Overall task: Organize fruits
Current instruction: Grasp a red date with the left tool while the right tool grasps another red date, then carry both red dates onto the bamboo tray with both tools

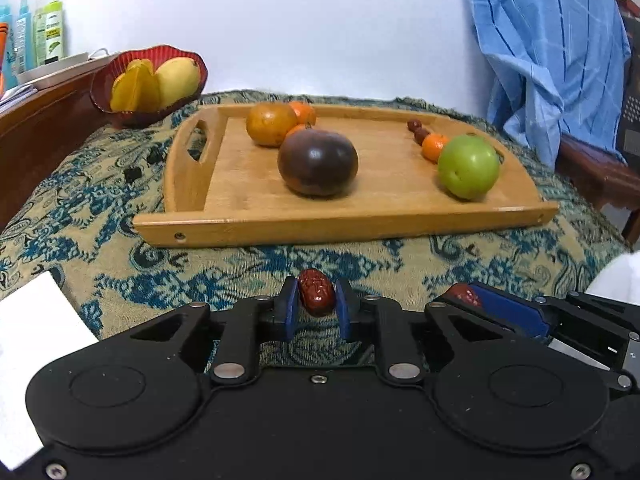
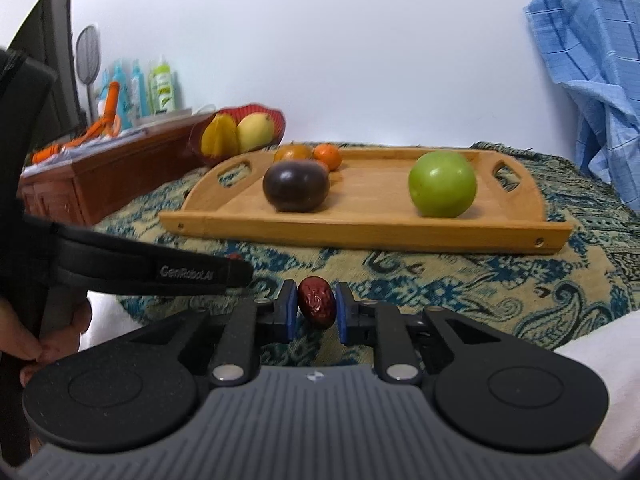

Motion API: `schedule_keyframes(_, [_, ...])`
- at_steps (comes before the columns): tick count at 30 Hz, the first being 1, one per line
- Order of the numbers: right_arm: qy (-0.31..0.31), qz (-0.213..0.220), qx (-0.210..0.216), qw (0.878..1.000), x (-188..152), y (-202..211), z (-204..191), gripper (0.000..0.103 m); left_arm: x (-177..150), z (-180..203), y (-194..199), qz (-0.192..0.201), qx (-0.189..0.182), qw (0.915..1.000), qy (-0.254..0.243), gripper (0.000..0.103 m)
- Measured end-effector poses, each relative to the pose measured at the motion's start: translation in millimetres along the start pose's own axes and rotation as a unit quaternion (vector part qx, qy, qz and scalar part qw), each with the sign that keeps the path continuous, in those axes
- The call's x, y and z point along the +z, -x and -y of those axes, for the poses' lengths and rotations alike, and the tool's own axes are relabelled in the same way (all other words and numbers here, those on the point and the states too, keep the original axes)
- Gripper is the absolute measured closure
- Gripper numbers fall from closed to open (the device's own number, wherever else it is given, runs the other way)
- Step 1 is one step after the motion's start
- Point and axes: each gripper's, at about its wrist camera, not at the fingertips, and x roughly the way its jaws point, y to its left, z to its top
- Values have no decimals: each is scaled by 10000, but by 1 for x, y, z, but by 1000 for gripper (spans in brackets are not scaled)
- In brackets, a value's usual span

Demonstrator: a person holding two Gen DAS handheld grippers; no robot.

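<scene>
Gripping one red date (image 1: pixel 317 297) in the left gripper (image 1: pixel 317 312), jaws closed tight on it. Gripping a second red date (image 2: pixel 316 301) in the right gripper (image 2: pixel 316 312), likewise pinched shut. Both hovering over the patterned cloth (image 1: pixel 240 268) by the near edge of the wooden tray (image 1: pixel 344 226). Step in hand, likely: carrying dates tray-ward. Next: reaching toward the dates at the far right (image 1: pixel 416 128), setting down gently, avoiding the green fruit (image 1: pixel 468 166).

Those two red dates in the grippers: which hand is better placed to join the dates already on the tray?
Probably right: the tray's dates lie at the right end, and the right gripper with its date is nearer that side than the left gripper.
</scene>
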Motion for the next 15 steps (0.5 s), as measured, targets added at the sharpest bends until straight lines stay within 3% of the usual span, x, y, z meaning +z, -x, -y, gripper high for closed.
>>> schedule_keyframes(6, [-219, 156, -21, 9996, 17, 1, 11, 79, 18, 2, 13, 335, 85, 9993, -161, 84])
schedule_keyframes(15, [-487, 415, -190, 9978, 55, -4, 34, 79, 52, -7, 5, 361, 234, 9990, -69, 84])
